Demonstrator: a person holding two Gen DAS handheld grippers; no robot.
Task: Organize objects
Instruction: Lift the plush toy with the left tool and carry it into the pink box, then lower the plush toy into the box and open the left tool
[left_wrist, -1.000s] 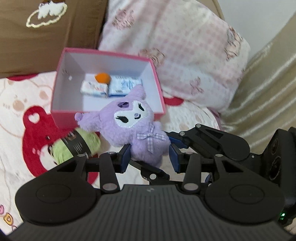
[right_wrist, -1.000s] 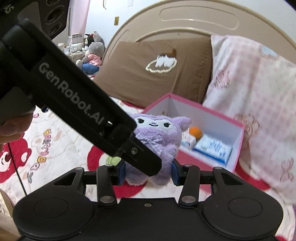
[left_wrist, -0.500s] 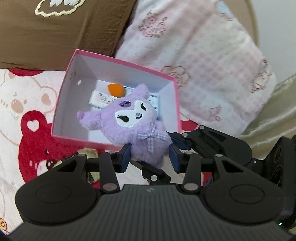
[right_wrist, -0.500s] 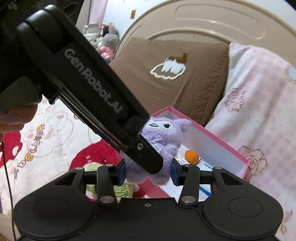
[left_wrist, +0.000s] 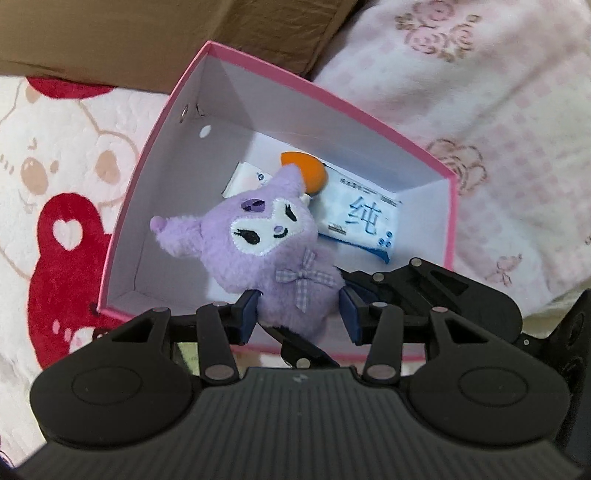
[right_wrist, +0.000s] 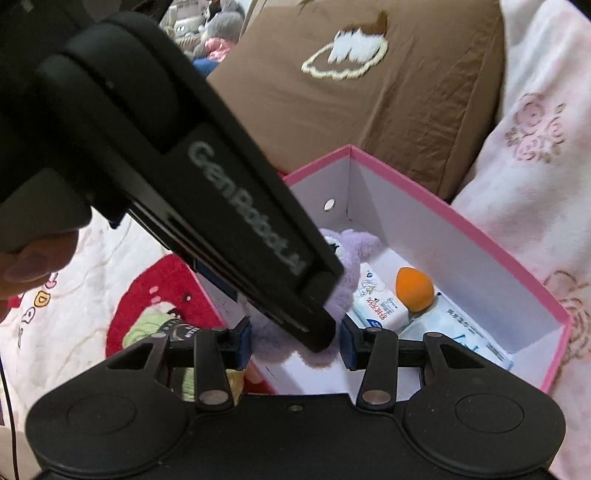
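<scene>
A purple plush toy (left_wrist: 258, 236) with a checked bow hangs inside the pink box (left_wrist: 332, 92), low over its white floor. My left gripper (left_wrist: 297, 317) has its blue pads against the toy's lower body, and its jaws are opening. The right gripper (right_wrist: 295, 343) is shut on the same toy (right_wrist: 354, 251) from the other side, with the left gripper's black body (right_wrist: 221, 206) crossing in front. An orange sponge (left_wrist: 310, 173), a small white tissue pack (left_wrist: 247, 177) and a blue tissue pack (left_wrist: 362, 218) lie in the box behind the toy.
A green yarn ball (right_wrist: 147, 328) lies on the red-bear bedspread (left_wrist: 62, 240) just outside the box's near wall. A brown pillow (right_wrist: 369, 110) and a pink checked pillow (left_wrist: 498, 110) stand close behind the box. A thumb (right_wrist: 33, 258) grips the left gripper's handle.
Both grippers have carried the plush toy forward and down, from in front of the box to inside it. The yarn ball stays behind on the bedspread. The left gripper has rolled.
</scene>
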